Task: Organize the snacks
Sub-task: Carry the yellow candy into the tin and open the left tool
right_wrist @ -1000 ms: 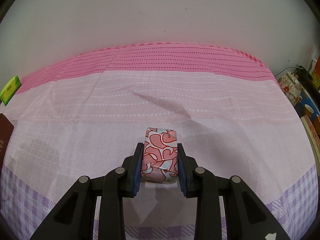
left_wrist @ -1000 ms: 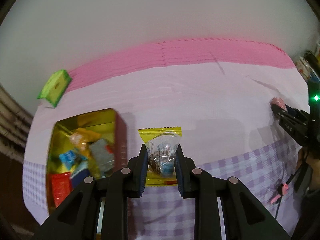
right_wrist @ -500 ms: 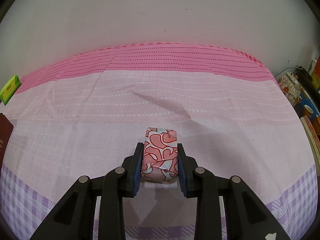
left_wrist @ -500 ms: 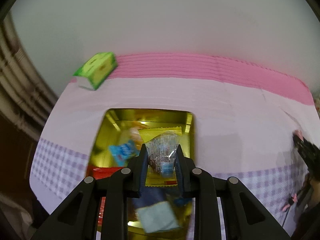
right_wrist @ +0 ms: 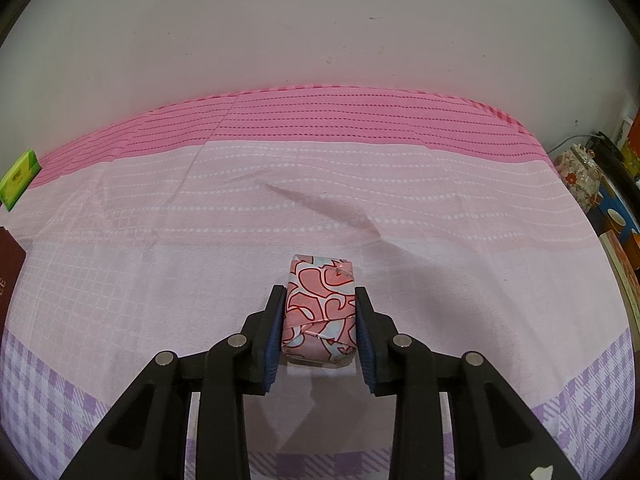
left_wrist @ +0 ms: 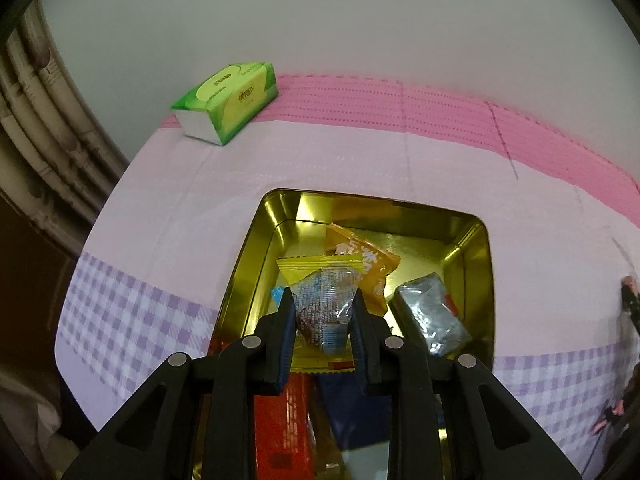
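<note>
Left hand-held gripper (left_wrist: 323, 312) clamps yellow snack packet (left_wrist: 323, 296) above gold tin (left_wrist: 472, 240); right hand-held gripper (right_wrist: 320, 316) clamps pink packet (right_wrist: 319, 312).

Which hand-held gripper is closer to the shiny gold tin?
Left. The left hand-held gripper hangs over the gold tin with a snack; the right hand-held gripper is off to the side.

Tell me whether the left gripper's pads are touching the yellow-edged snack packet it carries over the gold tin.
Touching. The left wrist view shows both pads of the left gripper pressed against the clear middle of the yellow-edged snack packet, held above the gold tin.
</note>
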Demonstrator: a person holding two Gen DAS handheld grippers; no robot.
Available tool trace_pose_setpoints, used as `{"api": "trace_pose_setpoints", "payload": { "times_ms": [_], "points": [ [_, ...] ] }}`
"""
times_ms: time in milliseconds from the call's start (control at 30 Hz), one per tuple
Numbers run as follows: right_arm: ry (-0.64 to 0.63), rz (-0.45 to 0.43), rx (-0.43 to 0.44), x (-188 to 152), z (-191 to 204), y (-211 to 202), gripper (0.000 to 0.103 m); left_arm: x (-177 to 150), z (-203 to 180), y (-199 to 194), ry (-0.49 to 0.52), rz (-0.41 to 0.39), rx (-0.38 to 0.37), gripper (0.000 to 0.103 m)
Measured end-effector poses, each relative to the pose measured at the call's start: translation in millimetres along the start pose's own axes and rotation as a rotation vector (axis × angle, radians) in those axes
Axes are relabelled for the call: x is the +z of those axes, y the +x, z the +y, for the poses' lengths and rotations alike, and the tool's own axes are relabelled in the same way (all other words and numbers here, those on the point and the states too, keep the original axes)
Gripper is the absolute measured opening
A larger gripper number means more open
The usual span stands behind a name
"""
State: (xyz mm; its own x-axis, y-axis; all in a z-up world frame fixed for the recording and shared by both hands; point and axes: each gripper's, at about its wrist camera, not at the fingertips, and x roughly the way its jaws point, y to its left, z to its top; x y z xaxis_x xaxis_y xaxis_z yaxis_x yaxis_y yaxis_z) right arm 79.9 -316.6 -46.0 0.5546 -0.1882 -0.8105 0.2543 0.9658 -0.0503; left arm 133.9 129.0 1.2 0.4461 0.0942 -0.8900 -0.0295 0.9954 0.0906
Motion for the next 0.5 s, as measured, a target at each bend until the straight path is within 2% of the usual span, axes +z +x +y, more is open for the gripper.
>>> {"api": "trace_pose_setpoints", "payload": {
  "times_ms": [500],
  "points": [
    [-0.002,0.000,-0.007,0,-2,-2,0.032,-6,-5,23,0.050,0.023,0.068,0.026]
  ]
}}
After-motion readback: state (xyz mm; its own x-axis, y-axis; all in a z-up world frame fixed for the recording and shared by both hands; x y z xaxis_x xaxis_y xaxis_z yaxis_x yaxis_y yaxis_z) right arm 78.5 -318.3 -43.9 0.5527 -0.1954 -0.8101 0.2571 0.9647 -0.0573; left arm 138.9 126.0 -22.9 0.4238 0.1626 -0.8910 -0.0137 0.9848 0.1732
